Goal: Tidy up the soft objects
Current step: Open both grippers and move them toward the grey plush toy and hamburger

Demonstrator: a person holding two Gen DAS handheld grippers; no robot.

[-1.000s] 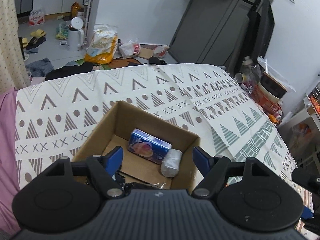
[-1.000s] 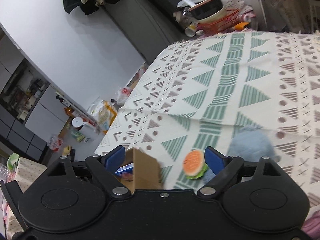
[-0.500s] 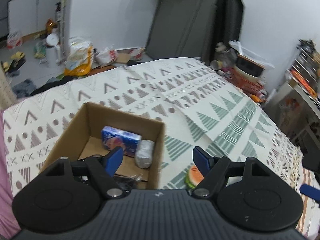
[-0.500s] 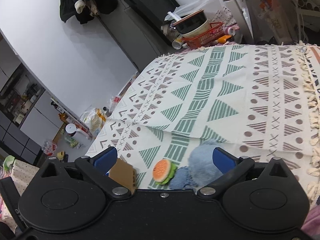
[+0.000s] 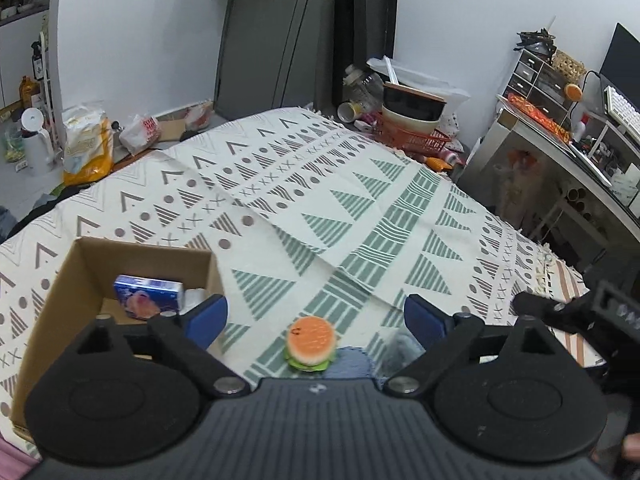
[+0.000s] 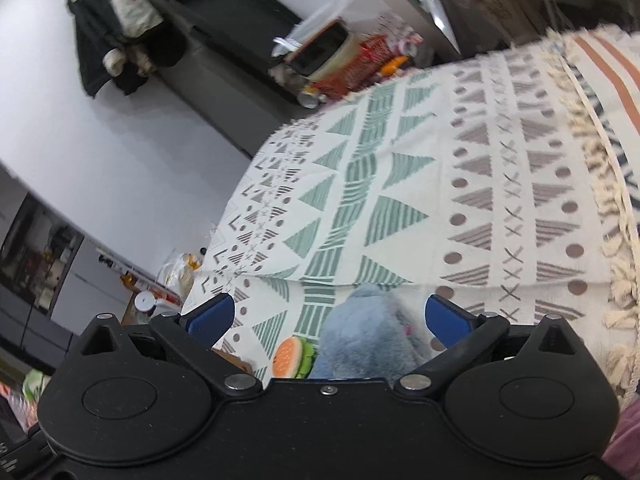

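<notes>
Burger toy and blue plush lie on the patterned blanket beside a cardboard box, both grippers spread and empty.

The burger toy (image 5: pixel 311 341) sits on the blanket (image 5: pixel 360 208), touching a grey-blue plush (image 6: pixel 368 336) on its right. The left gripper (image 5: pixel 316 316) hovers over the burger with its fingers released. The right gripper (image 6: pixel 326 316) hangs above the plush, fingers also apart and grasping nothing. Left of the burger stands an open cardboard box (image 5: pixel 80 276) holding a blue tissue pack (image 5: pixel 148 296) and a white wrapped bundle (image 5: pixel 194 298). Beyond the blanket's far edge is an orange basket (image 5: pixel 412 140) with bowls.
</notes>
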